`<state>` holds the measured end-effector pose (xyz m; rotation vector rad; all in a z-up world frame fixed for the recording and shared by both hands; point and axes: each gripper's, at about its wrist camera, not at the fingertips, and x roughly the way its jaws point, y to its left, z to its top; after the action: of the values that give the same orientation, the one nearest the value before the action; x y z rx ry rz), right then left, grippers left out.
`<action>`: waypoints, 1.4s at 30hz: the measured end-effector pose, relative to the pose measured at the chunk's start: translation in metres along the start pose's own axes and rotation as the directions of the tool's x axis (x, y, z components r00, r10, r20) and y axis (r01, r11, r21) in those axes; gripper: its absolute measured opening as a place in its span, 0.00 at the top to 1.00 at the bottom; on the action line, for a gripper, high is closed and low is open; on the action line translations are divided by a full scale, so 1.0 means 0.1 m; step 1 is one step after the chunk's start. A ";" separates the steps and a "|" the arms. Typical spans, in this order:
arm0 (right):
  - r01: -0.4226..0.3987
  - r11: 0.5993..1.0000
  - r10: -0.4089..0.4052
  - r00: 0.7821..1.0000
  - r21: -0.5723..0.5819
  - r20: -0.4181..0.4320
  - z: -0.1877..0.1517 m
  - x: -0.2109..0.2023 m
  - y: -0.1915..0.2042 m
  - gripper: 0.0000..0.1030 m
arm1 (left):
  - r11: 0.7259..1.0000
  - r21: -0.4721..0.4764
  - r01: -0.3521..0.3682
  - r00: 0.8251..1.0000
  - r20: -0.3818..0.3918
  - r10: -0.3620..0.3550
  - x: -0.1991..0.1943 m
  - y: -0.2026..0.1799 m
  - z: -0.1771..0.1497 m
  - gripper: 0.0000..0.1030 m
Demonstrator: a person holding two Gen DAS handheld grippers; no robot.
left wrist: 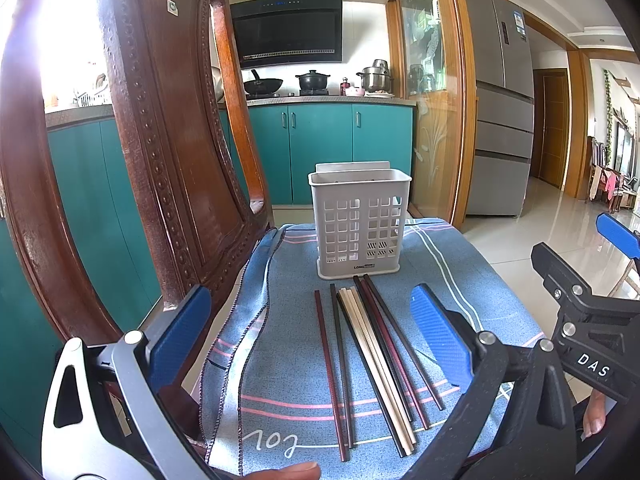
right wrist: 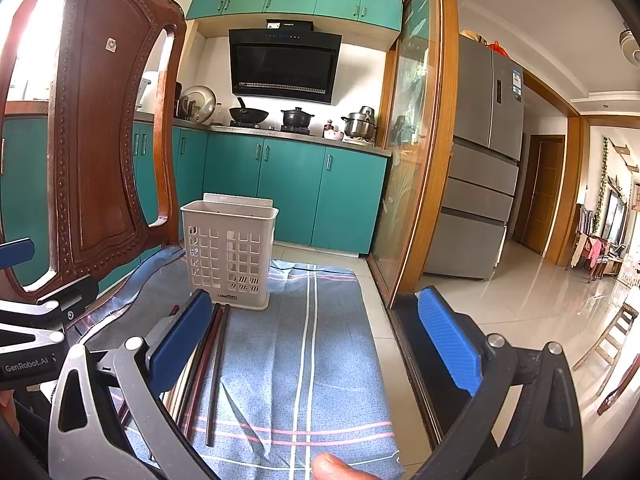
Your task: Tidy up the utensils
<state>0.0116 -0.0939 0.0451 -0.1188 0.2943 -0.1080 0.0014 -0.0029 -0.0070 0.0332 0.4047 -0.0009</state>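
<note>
The chopsticks (left wrist: 372, 364) are lying in a loose fan on the blue cloth (left wrist: 460, 280), directly between and just beyond the spread fingers of the left claw (left wrist: 312, 336). That claw is hovering wide and holding nothing. The rack (left wrist: 359, 220) is standing upright on the cloth past the far tips of the sticks, straight ahead of the left claw, its top unobstructed.

The right claw (right wrist: 320, 340) is also gaping wide and carrying nothing; the sticks are lying beside and partly behind its left finger (right wrist: 182, 340), and the rack (right wrist: 230, 254) is sitting ahead and to its left.

The sticks look thin, stiff and light, with smooth dark, reddish and pale finishes, so they are likely to be slippery and to roll or pivot under a pinch. Several are touching or overlapping in the middle of the fan; the two at the left are lying slightly apart and seem easier to single out. Gripping near mid-length, across the shaft, is probably steadier than pinching at a tapered end. The rack seems light plastic and may shift if nudged.
</note>
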 end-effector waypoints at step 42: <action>0.001 1.000 -0.001 1.000 0.000 0.002 0.01 -0.02 0.01 0.02 | 1.000 0.005 -0.001 1.000 -0.002 0.001 0.01 -0.01 0.00 0.04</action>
<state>0.0104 -0.0923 0.0459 -0.1192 0.2920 -0.1086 0.0023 -0.0037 -0.0069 0.0380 0.4062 -0.0004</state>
